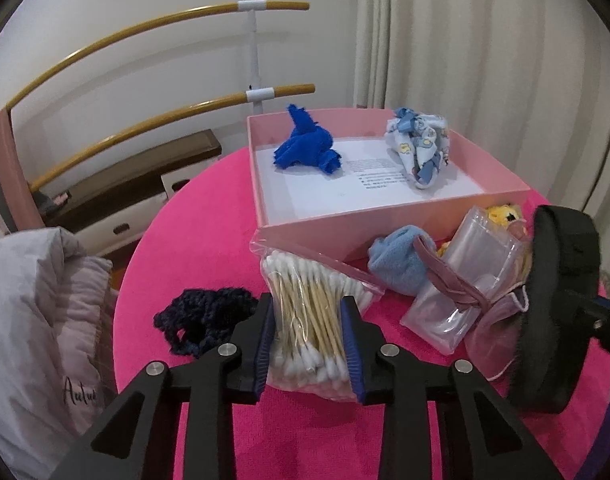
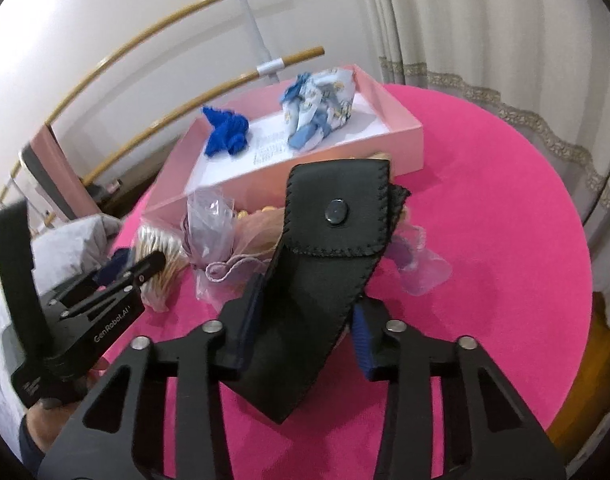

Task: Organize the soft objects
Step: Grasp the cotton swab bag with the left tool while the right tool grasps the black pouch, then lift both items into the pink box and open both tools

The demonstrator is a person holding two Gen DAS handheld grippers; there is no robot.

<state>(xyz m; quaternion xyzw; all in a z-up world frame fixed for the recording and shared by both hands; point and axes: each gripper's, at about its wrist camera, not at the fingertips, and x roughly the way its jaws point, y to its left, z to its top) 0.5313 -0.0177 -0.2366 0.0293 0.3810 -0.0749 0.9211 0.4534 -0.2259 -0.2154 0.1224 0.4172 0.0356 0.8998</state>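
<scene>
"GenRobot.AI" is printed on the left gripper (image 2: 153, 264), clamped on a bag of cotton swabs (image 1: 309, 320). The right gripper (image 2: 305, 320) pinches a black pouch (image 2: 325, 264). Beyond both fingertips sits the pink box (image 1: 497, 160).

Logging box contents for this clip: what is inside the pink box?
Inside the pink box: a blue knitted cloth, a patterned white-and-blue cloth, both lying on a printed sheet. What lies under that sheet is covered.

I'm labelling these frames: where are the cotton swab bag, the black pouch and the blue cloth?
cotton swab bag (image 1: 313, 320), left wrist view, stick bundle.
black pouch (image 2: 325, 280), right wrist view, body below flap.
blue cloth (image 1: 305, 148), left wrist view, its middle.
</scene>
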